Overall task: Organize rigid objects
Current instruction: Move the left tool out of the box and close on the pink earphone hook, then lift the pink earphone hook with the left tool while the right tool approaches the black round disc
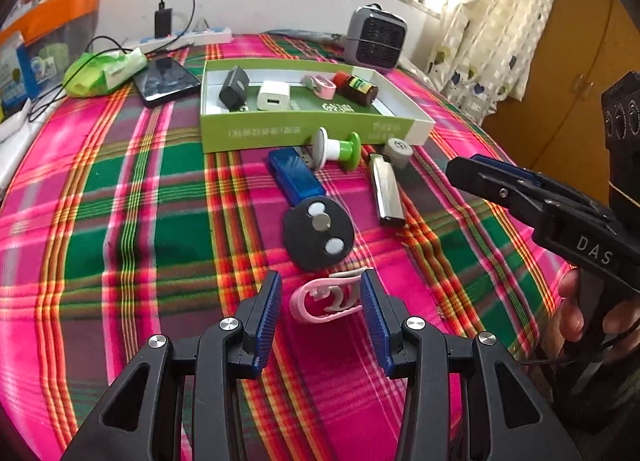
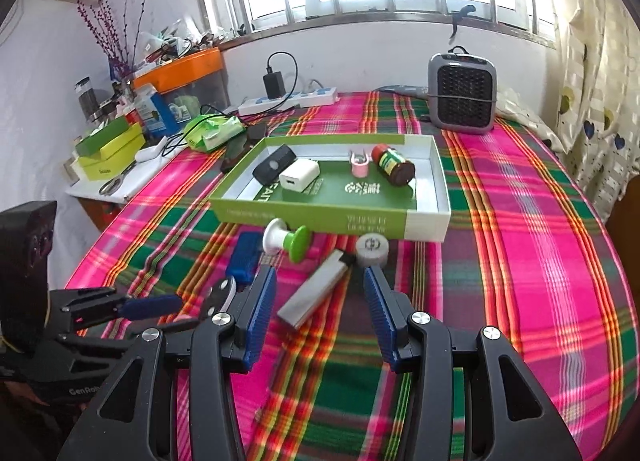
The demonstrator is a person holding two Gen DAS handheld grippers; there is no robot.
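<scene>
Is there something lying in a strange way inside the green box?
Yes. The brown jar with the red cap lies on its side at the right end of the green box, not upright. I see nothing spilled from it.

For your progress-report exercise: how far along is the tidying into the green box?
Done: black charger, white charger, pink clip and jar lie in the green box. In hand: nothing; the open left claw frames a pink hook. Left: six items on the cloth.
</scene>
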